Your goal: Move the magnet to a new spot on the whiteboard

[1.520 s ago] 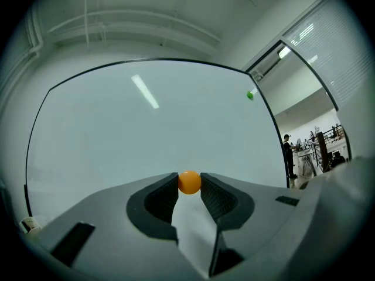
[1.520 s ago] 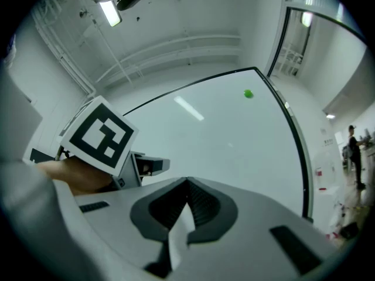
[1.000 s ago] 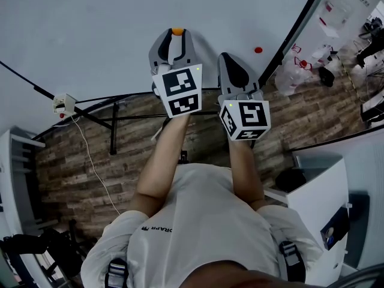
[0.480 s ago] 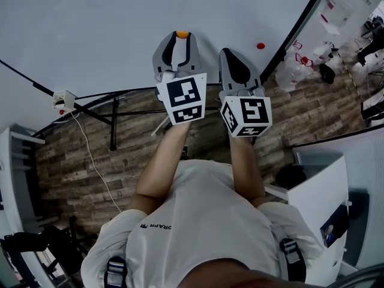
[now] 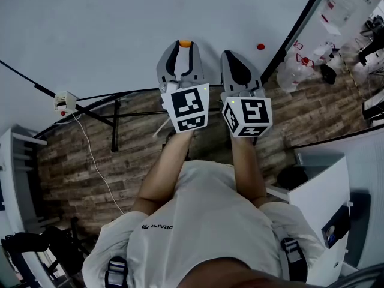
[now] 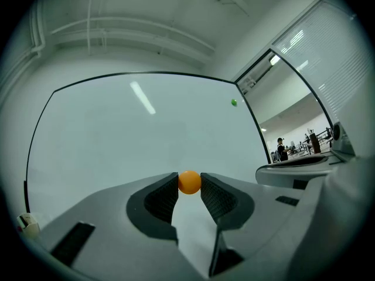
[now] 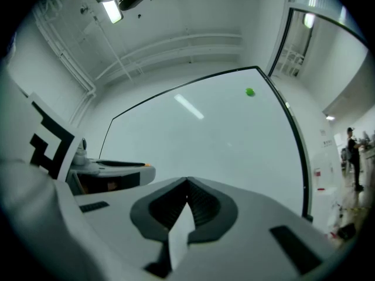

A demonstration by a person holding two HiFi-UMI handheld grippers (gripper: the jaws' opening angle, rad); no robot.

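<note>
A small round orange magnet (image 6: 189, 182) sits pinched between the fingertips of my left gripper (image 5: 185, 44), which is shut on it in front of the whiteboard (image 5: 108, 35). Whether the magnet touches the board I cannot tell. My right gripper (image 5: 231, 55) hovers just to the right of the left one, near the board's lower part. Its jaws are shut with nothing between them (image 7: 187, 181). A red magnet (image 5: 260, 46) sticks to the board close to its right frame. In the gripper views a green magnet (image 6: 234, 102) (image 7: 250, 92) is higher up on the board.
The whiteboard's black stand legs (image 5: 114, 128) and a white cable with a plug box (image 5: 63, 102) lie on the wooden floor below. A white cabinet (image 5: 318, 188) stands at the right. White bags and clutter (image 5: 300, 65) sit beyond the board's right frame.
My left gripper with the orange magnet has slid down and slightly right along the board. The right gripper has barely moved.
</note>
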